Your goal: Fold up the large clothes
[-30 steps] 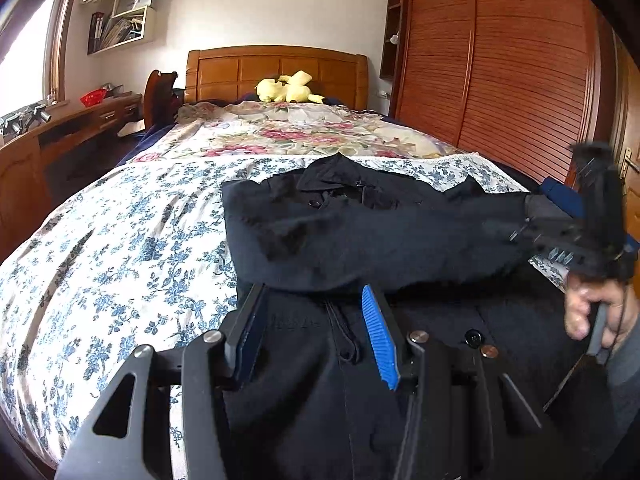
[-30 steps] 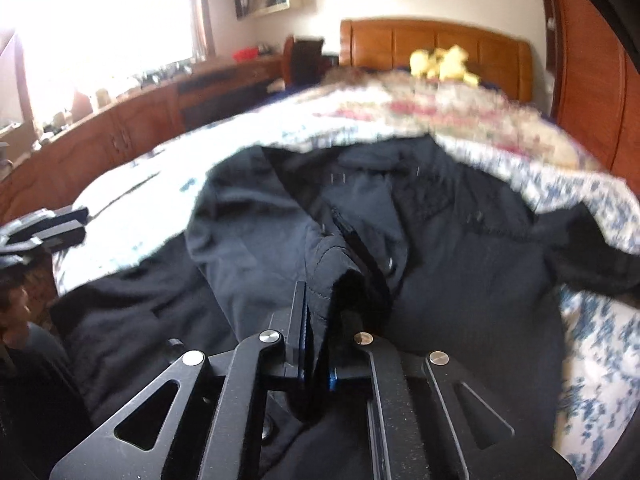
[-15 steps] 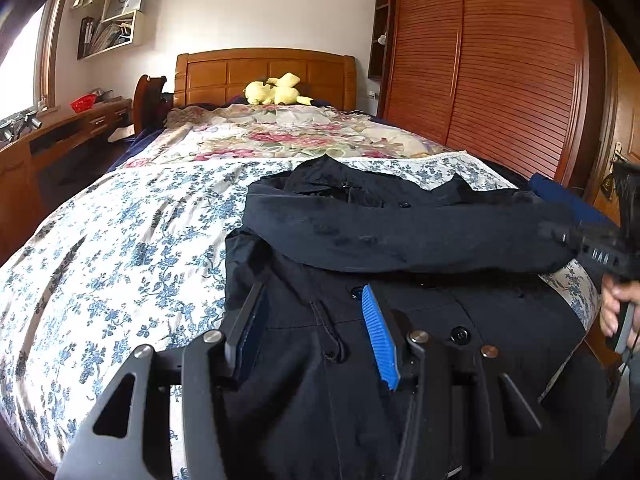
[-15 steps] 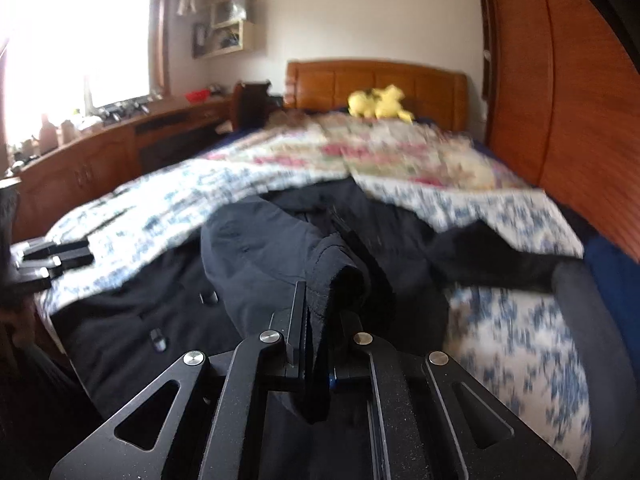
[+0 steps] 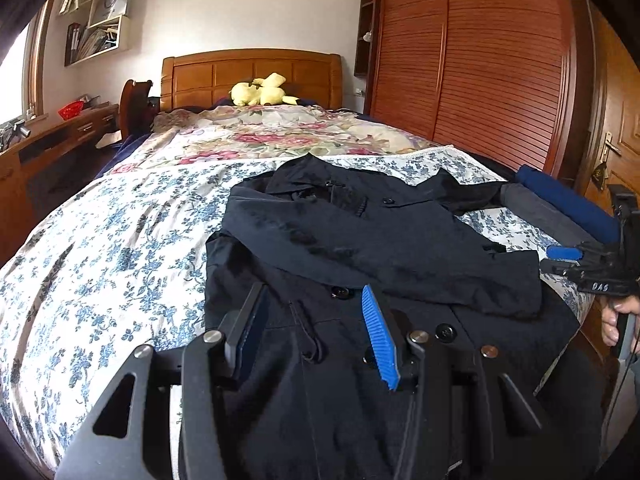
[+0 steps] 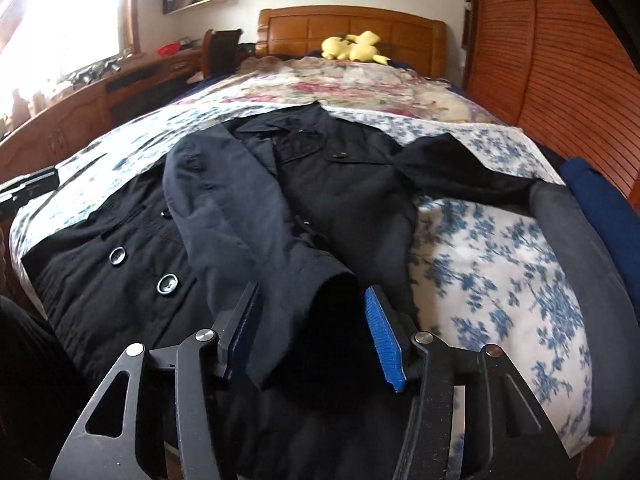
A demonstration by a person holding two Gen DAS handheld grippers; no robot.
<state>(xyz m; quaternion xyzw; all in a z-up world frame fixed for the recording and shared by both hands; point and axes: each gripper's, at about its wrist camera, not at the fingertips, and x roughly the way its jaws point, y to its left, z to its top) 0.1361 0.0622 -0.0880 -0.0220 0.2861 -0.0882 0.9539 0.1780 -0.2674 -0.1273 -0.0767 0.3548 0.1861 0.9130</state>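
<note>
A large black buttoned coat (image 5: pixel 360 248) lies front-up on the flowered bed sheet (image 5: pixel 100 248). One sleeve (image 5: pixel 400 256) is folded across its chest, its cuff (image 6: pixel 332 312) near the coat's right edge. My left gripper (image 5: pixel 312 320) is open and empty, hovering over the coat's lower front. My right gripper (image 6: pixel 312 320) is open, its jaws on either side of the sleeve cuff without gripping it. It also shows at the right edge of the left wrist view (image 5: pixel 576 260). The other sleeve (image 6: pixel 460 168) lies stretched out to the right.
A grey and blue folded cushion (image 6: pixel 580 240) lies along the bed's right edge. A yellow plush toy (image 5: pixel 260 92) sits by the wooden headboard. A wooden wardrobe (image 5: pixel 480 60) stands on the right, a desk (image 6: pixel 100 92) on the left.
My right gripper carried the sleeve cuff across the coat to the right, then opened and let it go. The sleeve now lies flat across the chest. My left gripper stayed open.
</note>
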